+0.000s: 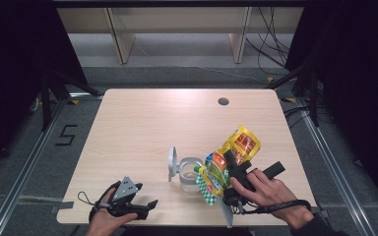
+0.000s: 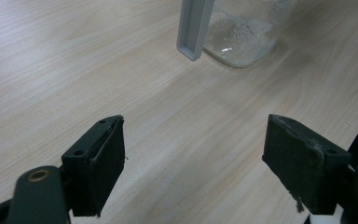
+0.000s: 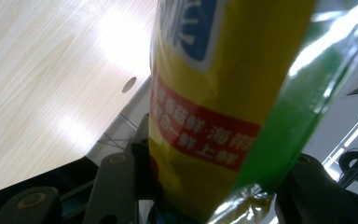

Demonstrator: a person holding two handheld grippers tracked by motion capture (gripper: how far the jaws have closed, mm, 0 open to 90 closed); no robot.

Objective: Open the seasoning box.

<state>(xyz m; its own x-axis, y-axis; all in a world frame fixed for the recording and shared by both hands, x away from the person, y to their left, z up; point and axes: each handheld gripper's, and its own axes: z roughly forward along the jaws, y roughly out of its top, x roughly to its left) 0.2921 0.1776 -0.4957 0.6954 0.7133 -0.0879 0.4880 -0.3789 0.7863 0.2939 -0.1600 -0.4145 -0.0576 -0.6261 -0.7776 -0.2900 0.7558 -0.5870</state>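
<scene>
A yellow and green seasoning pouch (image 1: 229, 160) hangs tilted over a clear glass jar (image 1: 191, 173) near the table's front. My right gripper (image 1: 232, 166) is shut on the pouch, whose yellow and red print (image 3: 223, 93) rises between the black jaws in the right gripper view. The jar's grey hinged lid (image 1: 172, 163) stands open on its left side. My left gripper (image 1: 145, 206) rests at the front left of the table, open, with nothing between its fingers. In the left gripper view the jar's base (image 2: 242, 35) and the grey lid (image 2: 193, 28) lie ahead of the open jaws.
The light wooden table (image 1: 142, 128) has a round cable hole (image 1: 223, 102) at the back right. Wooden shelving legs (image 1: 120, 39) and loose cables (image 1: 270, 44) stand on the floor beyond. Metal rails (image 1: 24, 172) run along both sides of the table.
</scene>
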